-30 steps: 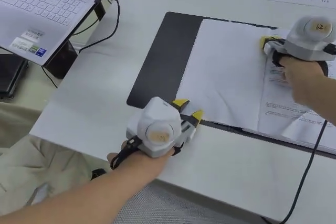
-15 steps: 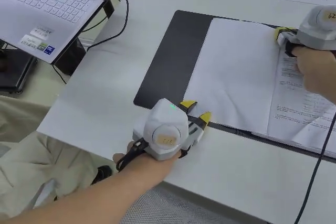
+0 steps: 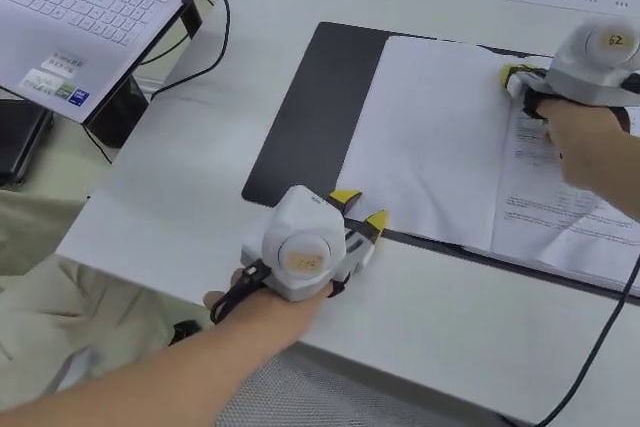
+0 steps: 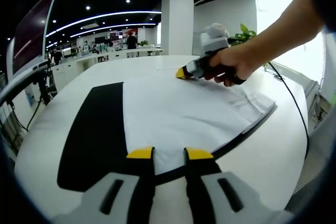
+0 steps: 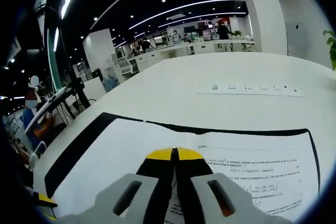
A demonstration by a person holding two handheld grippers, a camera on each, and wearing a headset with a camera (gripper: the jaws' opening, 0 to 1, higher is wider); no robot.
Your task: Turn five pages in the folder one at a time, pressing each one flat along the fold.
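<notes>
The folder [image 3: 318, 117] lies open on the white table [image 3: 200, 187], its black cover bare at the left, a blank turned page [image 3: 430, 137] spread over it and a printed page [image 3: 560, 222] on the right. The step in hand looks to be the pressing: the right gripper [image 3: 514, 78] has its jaws closed together, gripping nothing, with the yellow tips resting on the paper at the far end of the fold [image 3: 497, 177]. In the right gripper view, the right gripper [image 5: 174, 154] sits just on that crease. The left gripper [image 4: 170, 154] waits at the near edge by the blank page's corner, jaws a narrow gap apart and empty as far as can be seen. To do this well, the closed tips should probably be drawn down the crease toward the near edge in one steady stroke, kept light enough not to wrinkle the sheet. The left gripper would do best to pin the near corner so the page cannot creep.
</notes>
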